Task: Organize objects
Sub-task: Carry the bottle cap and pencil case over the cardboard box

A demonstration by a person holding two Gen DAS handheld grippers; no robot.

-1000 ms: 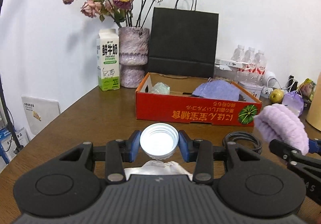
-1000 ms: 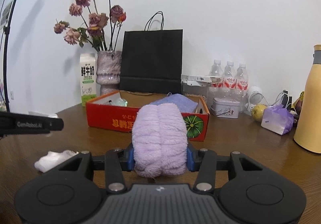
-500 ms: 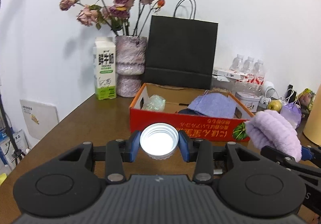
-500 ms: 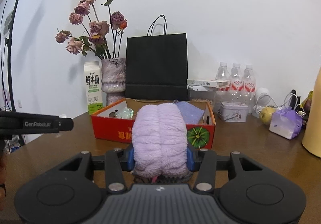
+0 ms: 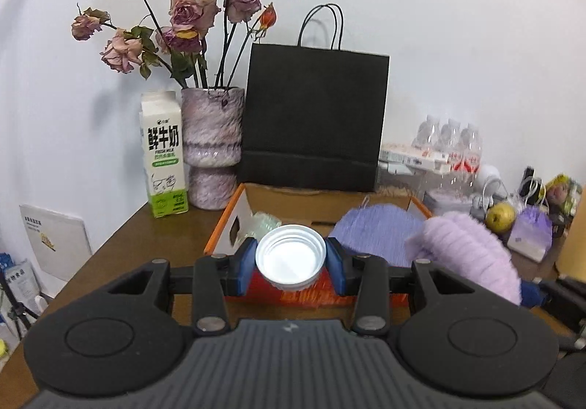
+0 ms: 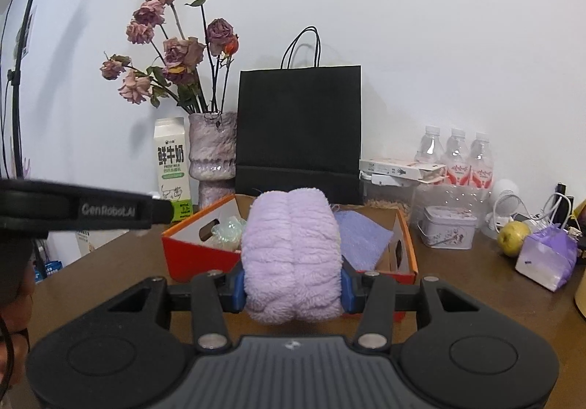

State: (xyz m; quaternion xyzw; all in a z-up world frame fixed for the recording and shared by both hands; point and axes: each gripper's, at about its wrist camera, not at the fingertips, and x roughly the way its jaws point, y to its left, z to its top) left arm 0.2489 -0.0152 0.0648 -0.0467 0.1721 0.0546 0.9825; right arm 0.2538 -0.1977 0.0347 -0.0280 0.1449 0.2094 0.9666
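My left gripper [image 5: 291,264] is shut on a white plastic lid [image 5: 290,260], held above the near wall of the red cardboard box [image 5: 234,218]. My right gripper [image 6: 292,286] is shut on a fluffy lilac towel roll [image 6: 291,255], held just in front of the same box [image 6: 190,258]. The towel also shows at the right of the left wrist view [image 5: 472,255]. Inside the box lie a purple cloth [image 6: 362,240] and a pale green crumpled item [image 6: 227,231].
Behind the box stand a milk carton [image 5: 163,159], a vase of dried roses [image 5: 212,148] and a black paper bag [image 5: 315,123]. To the right are water bottles [image 6: 456,159], a tin [image 6: 448,231], an apple [image 6: 512,233] and a purple pouch [image 6: 547,255].
Both grippers have risen and moved forward toward the red box, each still holding its object. The box now looks closer, and its inside shows more.
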